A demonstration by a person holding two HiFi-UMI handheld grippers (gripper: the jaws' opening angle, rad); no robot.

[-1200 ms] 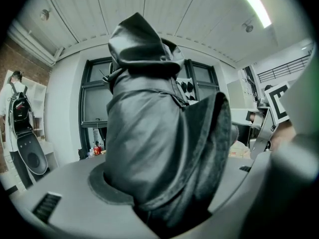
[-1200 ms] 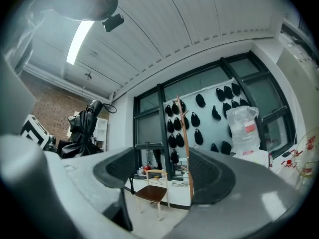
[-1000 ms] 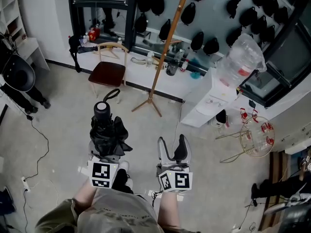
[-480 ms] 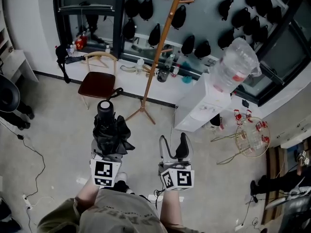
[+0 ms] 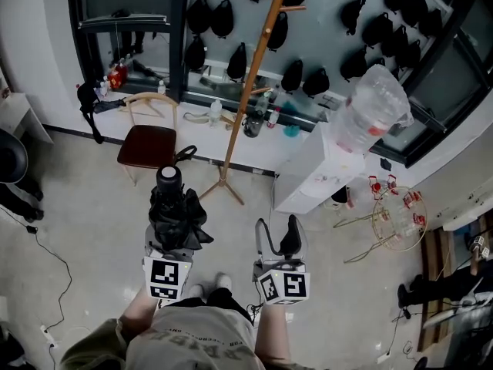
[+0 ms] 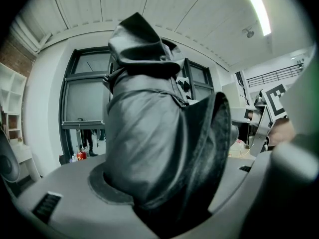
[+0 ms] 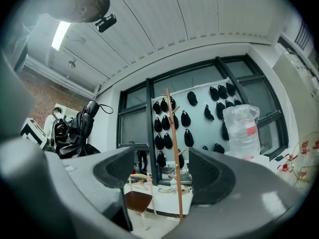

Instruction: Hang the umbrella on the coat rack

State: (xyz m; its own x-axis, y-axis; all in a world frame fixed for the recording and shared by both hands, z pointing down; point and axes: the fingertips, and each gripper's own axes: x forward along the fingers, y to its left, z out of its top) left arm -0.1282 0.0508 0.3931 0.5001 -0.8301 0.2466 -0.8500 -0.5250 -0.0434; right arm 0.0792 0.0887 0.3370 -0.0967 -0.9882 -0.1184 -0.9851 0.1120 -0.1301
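Observation:
A folded black umbrella (image 5: 171, 210) stands up out of my left gripper (image 5: 171, 233), whose jaws are shut on its bunched fabric; its round handle end and wrist strap (image 5: 183, 154) point toward the wall. In the left gripper view the umbrella (image 6: 159, 143) fills the space between the jaws. My right gripper (image 5: 279, 240) is open and holds nothing. The wooden coat rack (image 5: 248, 91) stands ahead by the low white ledge, its pole leaning up to the right with short pegs near the top. In the right gripper view the coat rack (image 7: 175, 153) shows between the open jaws, and the umbrella (image 7: 79, 128) at far left.
A wooden chair with a dark red seat (image 5: 148, 141) stands left of the rack's feet. A white water dispenser with a clear bottle (image 5: 370, 110) stands to the right, a wire basket stand (image 5: 397, 218) beyond it. Black caps (image 5: 293, 75) hang on the wall. Cables cross the floor at left.
Both grippers and the umbrella have moved forward toward the coat rack and wall. The chair and the rack's feet now lie closer. Neither gripper's jaws have changed.

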